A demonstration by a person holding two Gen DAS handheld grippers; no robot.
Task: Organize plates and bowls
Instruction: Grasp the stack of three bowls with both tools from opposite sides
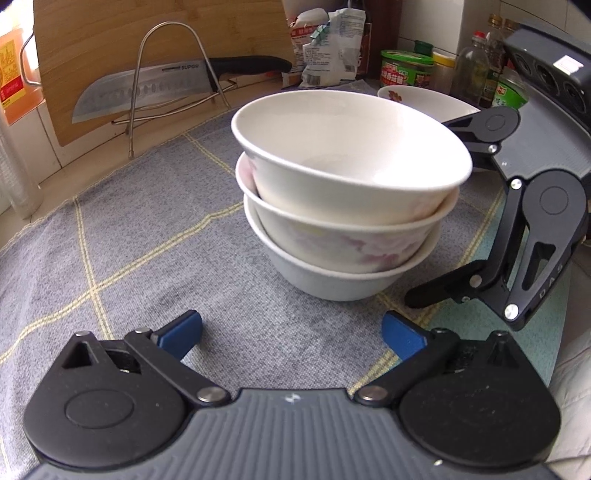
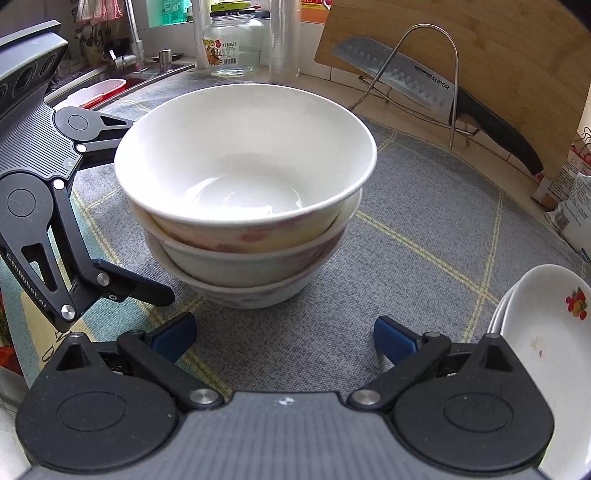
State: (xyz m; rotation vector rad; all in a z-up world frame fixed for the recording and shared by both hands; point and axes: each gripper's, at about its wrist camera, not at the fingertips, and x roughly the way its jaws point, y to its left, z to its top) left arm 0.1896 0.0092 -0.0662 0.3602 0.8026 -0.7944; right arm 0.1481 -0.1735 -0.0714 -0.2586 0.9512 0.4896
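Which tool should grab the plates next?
Probably the right tool: the plates lie just beside it, open and empty. The left tool faces the bowls instead.

Grey checked cloth (image 1: pixel 147 229), wooden cutting board (image 1: pixel 110 37), sink (image 2: pixel 122 79)

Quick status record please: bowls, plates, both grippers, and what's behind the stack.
bowls: three nested in one bowl stack, upright on the grey checked cloth
plates: white plates stacked at right, fruit print on top one
left gripper: open, empty, short of the stack
right gripper: open, empty, short of the stack
behind: knife in wire rack, cutting board
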